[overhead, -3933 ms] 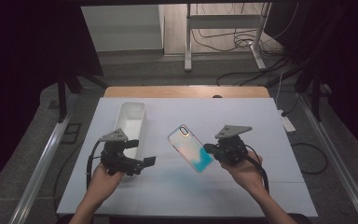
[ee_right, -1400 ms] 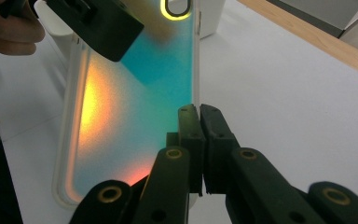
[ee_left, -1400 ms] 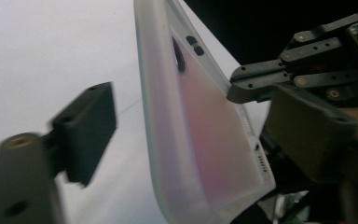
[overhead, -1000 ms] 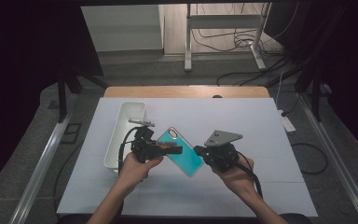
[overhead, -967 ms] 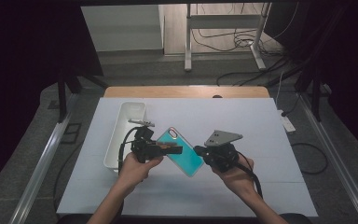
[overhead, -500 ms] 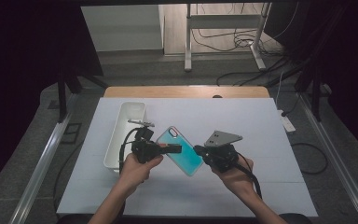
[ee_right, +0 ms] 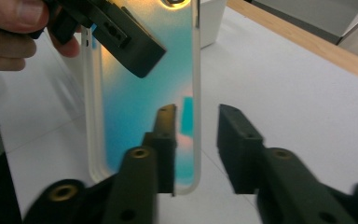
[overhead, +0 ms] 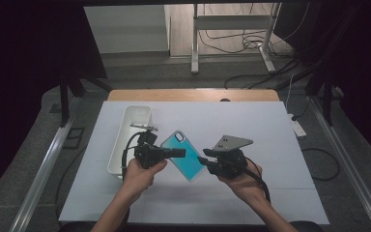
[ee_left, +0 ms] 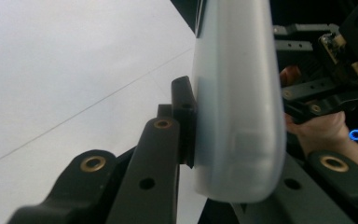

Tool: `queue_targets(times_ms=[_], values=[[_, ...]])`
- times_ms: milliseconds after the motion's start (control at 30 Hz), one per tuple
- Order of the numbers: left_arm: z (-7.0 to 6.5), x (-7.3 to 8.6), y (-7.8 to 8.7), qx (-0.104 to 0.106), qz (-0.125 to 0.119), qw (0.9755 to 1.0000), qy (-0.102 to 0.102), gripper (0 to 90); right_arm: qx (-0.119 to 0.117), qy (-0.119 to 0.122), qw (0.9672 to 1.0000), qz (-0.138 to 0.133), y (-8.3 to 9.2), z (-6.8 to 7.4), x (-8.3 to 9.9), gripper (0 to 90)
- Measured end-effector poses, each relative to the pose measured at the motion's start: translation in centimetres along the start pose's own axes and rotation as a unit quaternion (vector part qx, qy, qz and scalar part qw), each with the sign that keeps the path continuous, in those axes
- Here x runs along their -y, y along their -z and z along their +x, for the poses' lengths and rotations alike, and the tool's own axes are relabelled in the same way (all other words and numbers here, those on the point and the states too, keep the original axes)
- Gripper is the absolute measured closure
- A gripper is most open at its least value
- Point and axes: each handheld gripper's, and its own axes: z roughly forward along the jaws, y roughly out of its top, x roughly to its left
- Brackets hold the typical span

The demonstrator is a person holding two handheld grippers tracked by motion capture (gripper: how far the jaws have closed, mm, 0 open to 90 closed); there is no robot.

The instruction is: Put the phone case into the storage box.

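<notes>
2 grippers meet at 1 phone case (overhead: 182, 154), a teal-backed shell with translucent rims, held off the table (overhead: 280, 193) between them. Handover underway.

- Left gripper (overhead: 179, 153): jaws have just been closing and now clamp the case's upper end; in the left gripper view the near pad (ee_left: 184, 122) presses flat on the frosted edge of the shell (ee_left: 235, 102).
- Right gripper (overhead: 204, 159): jaws have just been opening. In the right gripper view the case's lower edge (ee_right: 142, 116) sits between them, the far pad (ee_right: 235, 140) clear of it with table showing in the gap; whether the near pad touches, cannot tell.
- Compared with 1 second back, the case hangs in the same spot; only the grip has swapped.
- Judgement: left now carries the load, right is free to withdraw.
- White bin (overhead: 130, 140) lies just behind the left gripper, likely destination.
</notes>
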Motion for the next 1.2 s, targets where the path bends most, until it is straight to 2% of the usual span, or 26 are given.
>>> queue_targets(times_ms=[67,100,200,300,367,433,467,533,567,900,933,1067,1200], values=[[0.0,0.0,0.1,0.0,0.001,1.0,-0.005,85.6,-0.006,-0.009,0.9999,0.002,0.1,-0.2,0.1,54.5],[0.0,0.0,0.2,-0.001,0.003,0.9999,-0.011,85.6,-0.006,-0.009,0.9999,0.002,0.1,-0.2,0.1,54.5],[-0.1,-0.1,0.5,-0.01,0.01,0.9994,-0.032,85.6,-0.027,-0.021,0.9994,0.01,-0.2,-0.6,0.0,35.4],[-0.1,-0.2,0.8,-0.012,0.015,0.9988,-0.044,85.6,-0.044,-0.026,0.9987,0.011,-0.3,-0.8,0.0,23.3],[0.0,-0.2,0.9,-0.011,0.016,0.9986,-0.049,85.5,-0.054,-0.04,0.9976,0.013,-0.3,-1.1,0.0,12.9],[0.0,-0.2,1.0,-0.011,0.017,0.9985,-0.051,85.5,-0.052,-0.045,0.9976,0.014,-0.4,-1.1,0.0,9.6],[0.0,-0.2,1.1,-0.01,0.019,0.9982,-0.057,85.5,-0.057,-0.048,0.9971,0.016,-0.3,-1.3,0.0,4.0],[0.1,-0.2,1.1,-0.01,0.02,0.998,-0.059,85.5,-0.06,-0.052,0.9967,0.016,-0.3,-1.4,0.1,2.6],[0.1,-0.2,1.1,-0.009,0.022,0.9978,-0.062,85.5,-0.071,-0.051,0.9961,0.015,-0.2,-1.7,0.1,0.0],[-0.1,-0.4,1.1,0.001,0.03,0.9959,-0.085,85.5,-0.109,-0.041,0.9931,0.017,-0.4,-1.8,0.3,0.0],[-0.2,-0.4,1.0,0.007,0.03,0.9955,-0.09,85.5,-0.111,-0.041,0.9928,0.018,-0.5,-1.8,0.3,0.0],[-0.4,-0.5,1.0,0.011,0.031,0.9948,-0.097,85.5,-0.121,-0.056,0.9911,0.012,-0.7,-1.9,0.3,0.0],[-0.5,-0.5,0.9,0.017,0.032,0.9938,-0.105,85.5,-0.132,-0.06,0.9891,0.024,-1.0,-1.9,0.4,0.7]])
